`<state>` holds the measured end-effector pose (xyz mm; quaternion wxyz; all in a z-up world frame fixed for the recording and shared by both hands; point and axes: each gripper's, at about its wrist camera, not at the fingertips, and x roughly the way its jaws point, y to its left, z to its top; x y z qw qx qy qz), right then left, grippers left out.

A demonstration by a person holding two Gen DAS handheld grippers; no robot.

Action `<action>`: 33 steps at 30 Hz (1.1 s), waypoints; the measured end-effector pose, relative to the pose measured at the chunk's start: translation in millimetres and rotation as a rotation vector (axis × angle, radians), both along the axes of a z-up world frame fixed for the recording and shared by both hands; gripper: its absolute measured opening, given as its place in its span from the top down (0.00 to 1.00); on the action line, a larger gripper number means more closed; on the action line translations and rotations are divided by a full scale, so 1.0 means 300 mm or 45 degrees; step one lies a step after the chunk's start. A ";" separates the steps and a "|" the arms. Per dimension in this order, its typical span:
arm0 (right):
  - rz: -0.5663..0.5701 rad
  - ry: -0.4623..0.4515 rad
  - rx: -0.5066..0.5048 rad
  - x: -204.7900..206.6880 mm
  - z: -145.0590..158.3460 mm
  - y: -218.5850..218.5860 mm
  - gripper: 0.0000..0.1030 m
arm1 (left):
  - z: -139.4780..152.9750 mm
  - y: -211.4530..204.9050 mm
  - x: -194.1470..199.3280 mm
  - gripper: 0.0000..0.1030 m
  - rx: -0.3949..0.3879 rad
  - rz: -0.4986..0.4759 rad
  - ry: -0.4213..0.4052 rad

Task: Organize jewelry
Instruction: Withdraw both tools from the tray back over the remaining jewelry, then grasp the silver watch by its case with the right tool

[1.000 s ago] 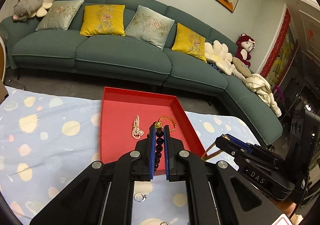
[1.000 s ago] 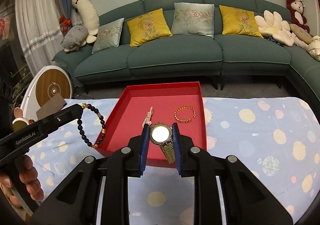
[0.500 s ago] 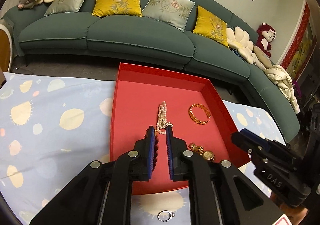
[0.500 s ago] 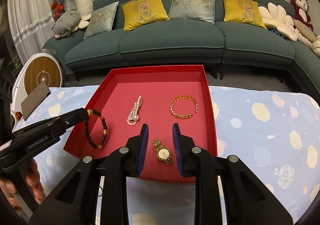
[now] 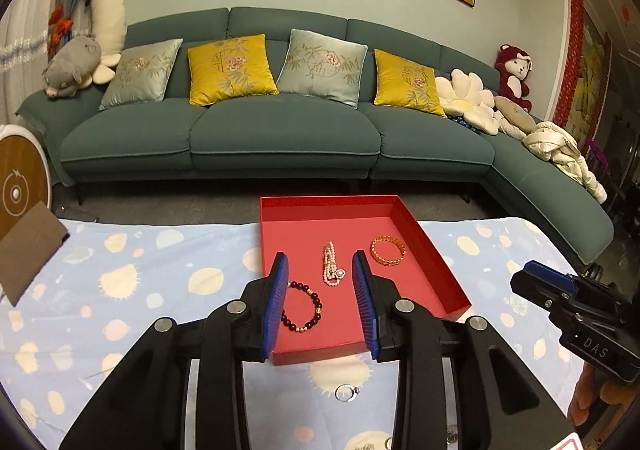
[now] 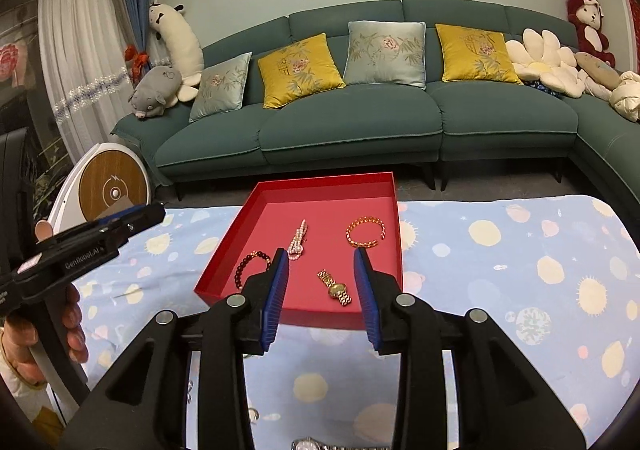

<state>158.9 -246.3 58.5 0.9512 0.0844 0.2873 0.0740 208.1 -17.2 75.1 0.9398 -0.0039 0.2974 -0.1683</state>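
A red tray [image 5: 444, 270] [image 6: 224, 246] lies on the patterned tablecloth. In it lie a dark bead bracelet [image 5: 303, 306] [image 6: 248, 268], a pearl piece [image 5: 332, 270] [image 6: 298, 240], a gold bangle [image 5: 387, 250] [image 6: 364, 234] and a gold watch [image 6: 335, 288]. My left gripper [image 5: 320, 270] is open and empty above the tray's near half. My right gripper [image 6: 320, 266] is open and empty above the tray's near edge. A silver ring [image 5: 347, 393] lies on the cloth in front of the tray. A silver watch [image 6: 316, 444] shows at the bottom edge of the right wrist view.
A green sofa [image 5: 280, 137] with cushions and plush toys stands beyond the table. A brown card [image 5: 28, 250] lies at the table's left. A round white and wood device [image 6: 108, 185] stands on the floor to the left.
Both grippers have opened wide and drawn back. The bead bracelet, held by my left gripper a second ago, now lies in the tray. The gold watch, held by my right, also lies there.
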 end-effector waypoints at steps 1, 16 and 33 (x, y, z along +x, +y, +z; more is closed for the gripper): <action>0.010 0.003 -0.013 -0.028 0.002 -0.005 0.68 | 0.011 0.003 -0.031 0.70 0.021 0.015 -0.009; 0.040 0.083 -0.116 -0.340 -0.093 -0.010 0.68 | -0.063 0.011 -0.311 0.69 0.230 0.222 0.058; 0.230 0.294 -0.340 -0.335 -0.342 0.053 0.61 | -0.210 0.061 -0.347 0.56 0.306 0.202 0.177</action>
